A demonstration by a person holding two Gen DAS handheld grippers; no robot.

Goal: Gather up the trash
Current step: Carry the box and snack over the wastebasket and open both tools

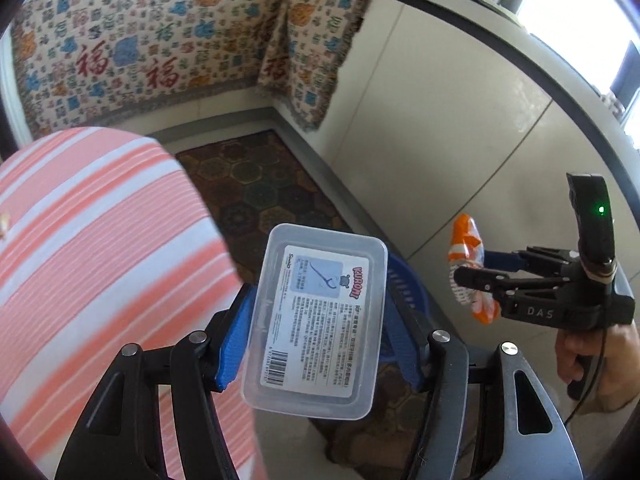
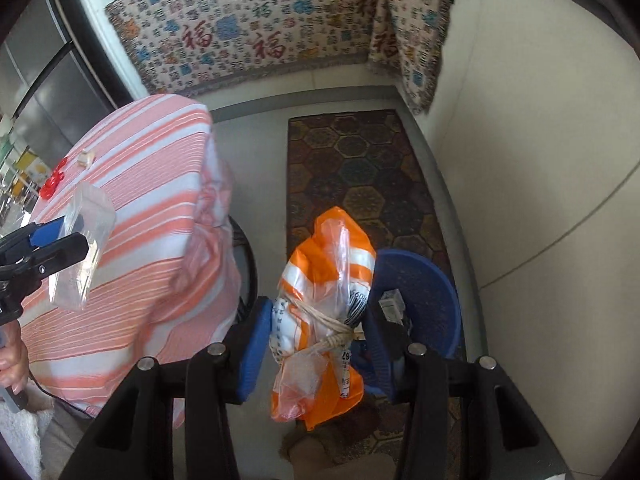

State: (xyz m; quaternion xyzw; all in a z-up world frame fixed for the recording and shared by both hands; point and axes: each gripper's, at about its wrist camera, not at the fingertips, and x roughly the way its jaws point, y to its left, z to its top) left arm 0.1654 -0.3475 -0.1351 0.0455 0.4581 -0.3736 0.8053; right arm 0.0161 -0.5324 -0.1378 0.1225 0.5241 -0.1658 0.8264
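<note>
My left gripper point(image 1: 318, 308) is shut on a clear plastic box point(image 1: 316, 344) with a printed label, blue pads pressing its two long sides. The right wrist view shows that gripper point(image 2: 60, 240) and box point(image 2: 84, 252) at the left, over the table. My right gripper point(image 2: 320, 328) is shut on a crumpled orange-and-white plastic bag point(image 2: 324, 276) tied with string. In the left wrist view the right gripper point(image 1: 468, 268) holds the bag point(image 1: 466, 240) at the right. A blue basket point(image 2: 432, 280) stands on the floor just right of the bag, with a small carton point(image 2: 390, 300) inside. The left wrist view shows only a sliver of the basket point(image 1: 404, 276) behind the box.
A round table with a pink-striped cloth point(image 2: 140, 200) fills the left side, red pieces point(image 2: 54, 180) lying on it. A dark patterned rug point(image 2: 360, 168) covers the floor ahead. Beyond it hangs a patterned cloth point(image 2: 260, 28). A white cabinet front point(image 1: 460, 120) runs along the right. A hand point(image 1: 588, 352) grips the right gripper's handle.
</note>
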